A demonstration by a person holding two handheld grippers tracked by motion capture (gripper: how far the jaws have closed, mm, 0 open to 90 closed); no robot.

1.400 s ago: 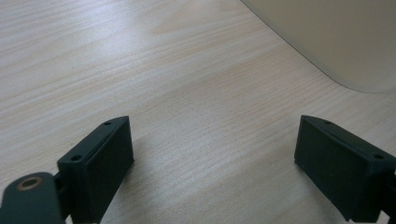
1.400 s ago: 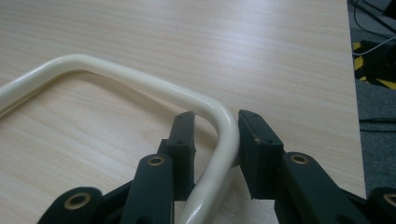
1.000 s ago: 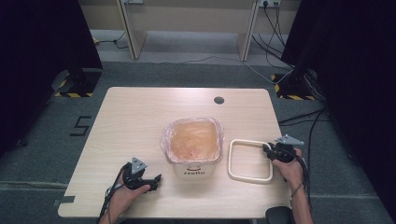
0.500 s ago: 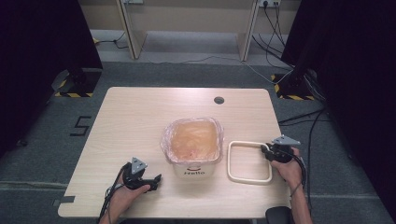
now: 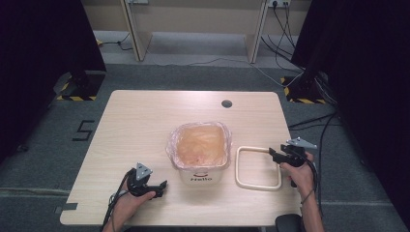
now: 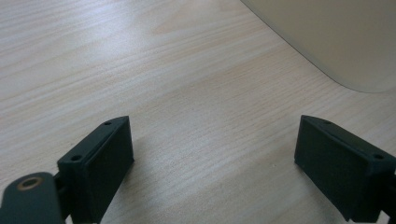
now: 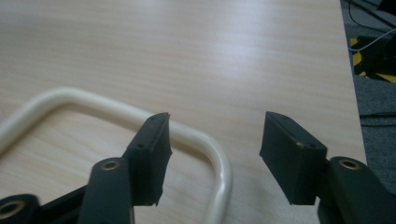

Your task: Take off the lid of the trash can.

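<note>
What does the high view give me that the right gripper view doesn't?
High view alone: the bin with its plastic liner, the left gripper open near the table's front edge, and the whole cream frame lying flat beside the bin. Right gripper view alone: the frame's rounded corner running between the jaws, pads off it. Both: the right gripper, its jaws having just opened, the frame and the wooden table.

The bench is pale wood-grain laminate, smooth with a soft sheen. The ring looks like glossy cream plastic, rounded and smooth. The bin is matt off-white plastic, lined with a thin, crinkled, see-through bag. Each gripper is matt black plastic. The floor is grey carpet.
</note>
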